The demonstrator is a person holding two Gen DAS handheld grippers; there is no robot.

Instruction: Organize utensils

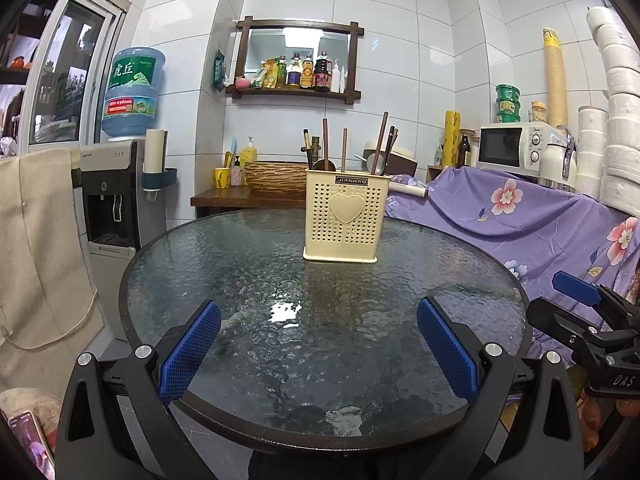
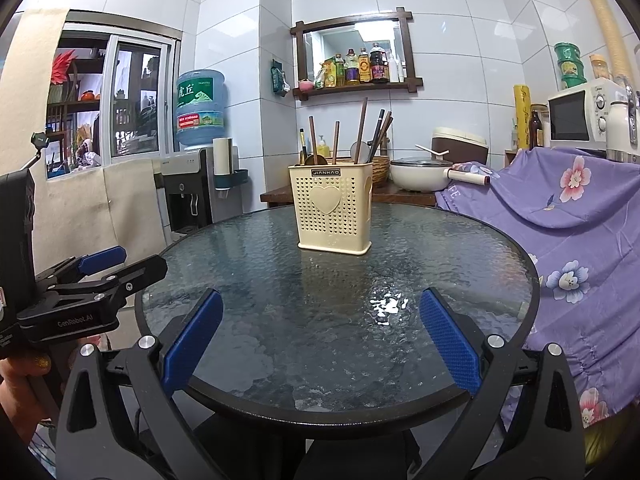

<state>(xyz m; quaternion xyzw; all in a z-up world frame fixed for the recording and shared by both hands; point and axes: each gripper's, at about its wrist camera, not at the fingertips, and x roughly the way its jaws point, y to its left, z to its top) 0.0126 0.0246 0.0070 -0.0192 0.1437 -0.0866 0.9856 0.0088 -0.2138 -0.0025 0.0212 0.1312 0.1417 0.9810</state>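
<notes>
**Utensil Holder Loaded; Both Tools Standing Off**

We see the cream utensil holder [image 1: 345, 216] standing upright on the far half of the round glass table [image 1: 240, 360], slightly right of centre. Its utensils [image 1: 352, 148], chopsticks and spoon-like pieces, stand handle-up inside it. We find no loose utensil on the glass.

The left tool [image 1: 319, 354] hangs over the near table edge, jaws spread wide, gripping nothing. The right tool [image 2: 322, 344] sits beside it in the same wide, unloaded state. Both point at the holder but remain well apart from it.

We judge the sorting complete or nearly so: the wide jaws and near-edge position suit a retreat, keeping the upright handles clear of accidental contact.
</notes>
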